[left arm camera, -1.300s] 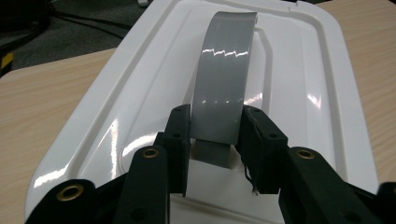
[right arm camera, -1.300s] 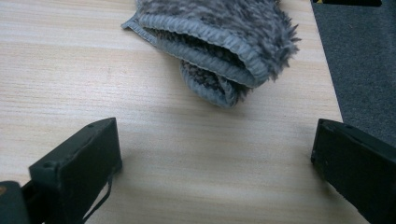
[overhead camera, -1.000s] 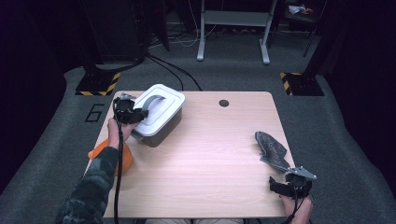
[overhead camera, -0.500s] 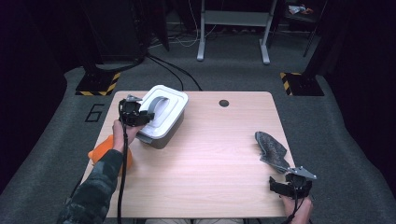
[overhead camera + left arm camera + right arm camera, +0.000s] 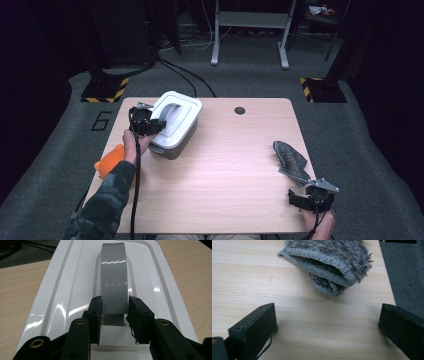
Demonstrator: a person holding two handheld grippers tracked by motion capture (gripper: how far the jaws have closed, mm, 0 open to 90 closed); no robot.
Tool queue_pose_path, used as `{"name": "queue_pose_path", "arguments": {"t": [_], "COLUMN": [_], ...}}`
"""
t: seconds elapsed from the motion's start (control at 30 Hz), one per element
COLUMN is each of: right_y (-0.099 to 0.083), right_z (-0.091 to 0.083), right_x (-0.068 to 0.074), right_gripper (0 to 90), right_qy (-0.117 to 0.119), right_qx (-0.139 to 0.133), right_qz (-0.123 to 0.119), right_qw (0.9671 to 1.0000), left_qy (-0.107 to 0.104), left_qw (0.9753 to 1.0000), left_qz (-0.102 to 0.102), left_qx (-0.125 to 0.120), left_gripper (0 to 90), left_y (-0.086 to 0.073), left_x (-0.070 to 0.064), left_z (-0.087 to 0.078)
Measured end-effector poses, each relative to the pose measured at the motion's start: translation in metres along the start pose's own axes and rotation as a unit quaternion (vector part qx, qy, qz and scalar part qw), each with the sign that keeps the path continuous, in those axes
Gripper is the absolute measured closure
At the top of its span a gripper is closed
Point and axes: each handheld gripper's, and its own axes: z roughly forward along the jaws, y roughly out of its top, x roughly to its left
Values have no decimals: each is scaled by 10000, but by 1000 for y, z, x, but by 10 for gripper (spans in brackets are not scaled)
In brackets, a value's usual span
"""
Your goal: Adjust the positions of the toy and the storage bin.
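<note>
The left gripper (image 5: 113,312) clamps the grey handle (image 5: 113,277) of the white-lidded box (image 5: 175,120) at the wooden table's (image 5: 230,170) far left, the right gripper (image 5: 327,322) gapes before a grey fuzzy cloth (image 5: 329,262), amid grey carpet (image 5: 375,150) and darkness.

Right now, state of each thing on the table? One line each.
Left gripper: shut on the grey handle.
Grey handle: upright on the lid, clamped at its near end.
White lid: seated on the container.
Container: closed, standing on the table.
Right gripper: open, holding nothing.
Grey mitt: lying flat, apart from the right gripper.
Orange thing: at the left table edge, under the forearm.
</note>
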Motion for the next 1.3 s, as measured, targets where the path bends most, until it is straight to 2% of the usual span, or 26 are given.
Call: {"name": "queue_pose_path", "arguments": {"t": [0.1,0.13,0.2,0.23,0.27,0.37,0.4,0.43,0.47,0.5,0.57,0.63,0.8,0.83,0.9,1.0,1.03,1.07,1.1,1.13,1.23,1.3], "right_y": [0,0,0,0,0,0,0,0,0,0,0,0,0,0,0,0,0,0,0,0,0,0], "right_z": [0,0,0,0,0,0,0,0,0,0,0,0,0,0,0,0,0,0,0,0,0,0], "right_x": [0,0,0,0,0,0,0,0,0,0,0,0,0,0,0,0,0,0,0,0,0,0], "right_gripper": [9,9,9,9,9,9,9,9,9,9,9,9,9,9,9,9,10,10,10,10,10,10], "right_qy": [1,2,0,3,4,5,5,5,5,5,3,3,2,2,1,1,10,8,9,8,7,7], "right_qx": [-1,0,0,-1,-1,-2,-2,-1,0,-1,0,-1,-2,-1,-2,-1,-9,-9,-9,-13,-14,-14], "right_qz": [-2,-2,1,-2,-2,-1,-5,-2,-2,-3,0,0,0,1,2,0,-19,-18,-17,-32,-32,-32], "right_qw": [10000,10000,10000,10000,10000,10000,10000,10000,10000,10000,10000,10000,10000,10000,10000,10000,10000,10000,10000,10000,10000,10000], "left_qy": [-35,-40,-74,14,10,22,97,194,229,389,422,473,542,549,604,554,403,293,293,135,29,-16], "left_qw": [10000,10000,10000,10000,9999,9997,9995,9992,9992,9988,9986,9988,9985,9985,9981,9981,9990,9994,9994,9996,9997,9998], "left_qz": [-13,87,52,45,93,93,116,176,177,159,167,9,-46,-22,-72,-110,-164,-192,-192,-234,-236,-163], "left_qx": [-33,7,-34,-83,-146,-209,-262,-303,-265,-267,-255,-152,-64,77,115,228,96,73,73,10,12,90], "left_gripper": [636,599,574,534,447,350,350,307,297,265,198,158,160,158,155,155,197,244,275,325,412,444], "left_y": [0,1,1,1,2,3,3,3,2,1,0,-4,-9,-12,-15,-19,-21,-22,-22,-23,-22,-22], "left_x": [1,3,5,6,10,15,20,26,30,34,39,51,61,65,68,71,72,73,73,73,71,71], "left_z": [1,2,1,0,-4,-9,-14,-18,-20,-21,-22,-23,-24,-23,-20,-18,-17,-18,-18,-18,-19,-21]}}
